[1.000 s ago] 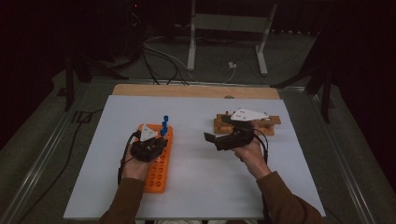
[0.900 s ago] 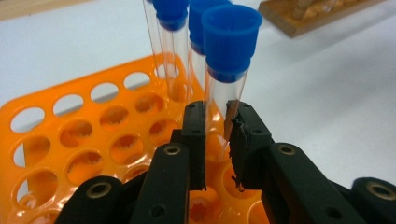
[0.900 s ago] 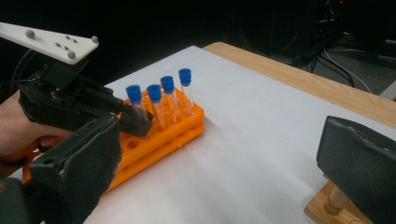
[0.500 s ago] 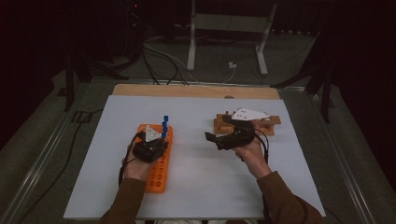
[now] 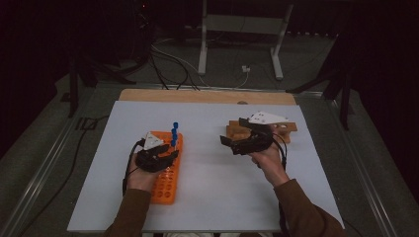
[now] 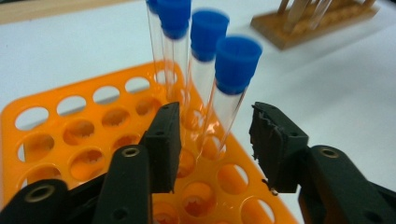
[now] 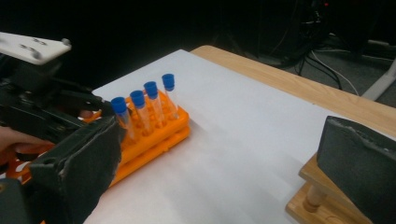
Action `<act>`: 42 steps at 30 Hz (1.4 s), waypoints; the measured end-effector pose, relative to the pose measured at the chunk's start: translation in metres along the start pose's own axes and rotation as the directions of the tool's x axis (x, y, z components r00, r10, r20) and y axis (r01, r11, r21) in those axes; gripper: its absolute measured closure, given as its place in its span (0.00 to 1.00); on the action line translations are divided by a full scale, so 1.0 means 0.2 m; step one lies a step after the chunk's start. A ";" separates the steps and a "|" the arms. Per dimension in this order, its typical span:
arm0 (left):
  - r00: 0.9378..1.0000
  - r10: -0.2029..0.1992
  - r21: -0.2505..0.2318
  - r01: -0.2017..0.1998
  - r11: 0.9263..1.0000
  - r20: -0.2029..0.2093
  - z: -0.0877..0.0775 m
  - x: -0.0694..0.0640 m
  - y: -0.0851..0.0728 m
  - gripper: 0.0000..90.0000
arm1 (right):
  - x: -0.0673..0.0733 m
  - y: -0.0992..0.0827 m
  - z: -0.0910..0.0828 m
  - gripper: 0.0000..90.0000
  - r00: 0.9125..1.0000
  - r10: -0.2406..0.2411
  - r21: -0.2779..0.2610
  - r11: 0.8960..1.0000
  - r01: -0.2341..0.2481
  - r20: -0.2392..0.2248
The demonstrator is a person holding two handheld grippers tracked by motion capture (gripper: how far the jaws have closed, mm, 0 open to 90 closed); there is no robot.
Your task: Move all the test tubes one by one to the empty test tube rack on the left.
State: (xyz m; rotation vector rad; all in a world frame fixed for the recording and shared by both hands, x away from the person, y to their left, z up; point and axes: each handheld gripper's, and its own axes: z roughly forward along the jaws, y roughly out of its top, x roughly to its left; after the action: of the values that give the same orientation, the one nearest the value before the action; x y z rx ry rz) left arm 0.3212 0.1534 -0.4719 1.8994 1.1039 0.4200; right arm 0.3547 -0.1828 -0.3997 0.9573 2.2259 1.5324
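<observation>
The left gripper (image 6: 212, 140) has just been opening, pads now clear of the nearest tube (image 6: 229, 93) between them, a clear blue-capped tube standing roughly upright, maybe leaning slightly, in the orange rack (image 6: 70, 135), while the right gripper (image 7: 224, 172) hangs wide open, empty, near the wooden stand (image 7: 317, 196).

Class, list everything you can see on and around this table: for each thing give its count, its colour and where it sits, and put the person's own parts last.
Test tubes: four, clear with blue caps, upright in one row in the rack.
Tube rack: one, orange, left part of the table.
Wooden rack: one, light brown, right part, far side.
Table: one, white top with a wooden far edge.
Metal stand: one, pale grey, on the floor beyond.
Left gripper: black, jaws just opened, nearest tube between them, unpressed.
Right gripper: black, open, holding nothing.
</observation>
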 end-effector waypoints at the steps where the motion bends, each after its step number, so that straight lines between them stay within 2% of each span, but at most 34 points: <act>1: 1.000 -0.008 -0.015 0.009 1.000 0.014 -0.01 0.01 0.00 0.59 | 0.00 0.00 0.00 0.00 1.000 -0.001 -0.001 1.000 0.001 0.004; 5: 0.999 -0.024 -0.079 0.027 0.997 0.044 -0.04 0.01 0.01 0.48 | -0.03 0.01 -0.01 0.00 1.000 -0.001 -0.001 1.000 0.001 0.025; 9: 0.999 -0.021 -0.136 0.024 0.990 0.025 -0.07 0.00 0.02 0.37 | -0.07 0.01 -0.01 0.00 0.998 -0.006 0.003 1.000 0.006 0.064; 12: 0.999 -0.030 -0.167 0.033 0.985 0.021 -0.09 0.00 0.03 0.26 | -0.10 0.01 -0.02 0.00 0.997 0.012 -0.005 1.000 -0.012 0.081; 14: 0.999 -0.034 -0.177 0.036 0.984 0.017 -0.09 0.00 0.03 0.20 | -0.12 0.01 -0.02 0.00 0.996 0.015 -0.008 1.000 -0.015 0.091; 17: 0.999 -0.044 -0.186 0.044 0.981 0.002 -0.10 0.00 0.03 0.16 | -0.14 0.01 -0.03 0.00 0.994 0.022 -0.009 1.000 -0.022 0.108; 22: 0.998 -0.055 -0.182 0.056 0.982 0.012 -0.10 0.00 0.03 0.02 | -0.17 0.01 -0.03 0.00 0.991 0.024 -0.007 1.000 -0.023 0.135; 28: 0.999 -0.054 -0.190 0.053 0.980 -0.002 -0.11 0.00 0.04 0.01 | -0.21 0.01 -0.03 0.00 0.985 0.025 -0.003 1.000 -0.024 0.170; 42: 0.998 -0.061 -0.196 0.060 0.979 0.001 -0.11 0.00 0.04 0.01 | -0.37 -0.03 -0.02 0.01 0.959 0.081 0.008 0.996 -0.086 0.271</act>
State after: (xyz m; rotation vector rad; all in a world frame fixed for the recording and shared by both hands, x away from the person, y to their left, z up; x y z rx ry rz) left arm 0.3100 0.1632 -0.4533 1.6895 1.0795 0.4818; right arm 0.4048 -0.2351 -0.4135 1.2020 2.0348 1.3227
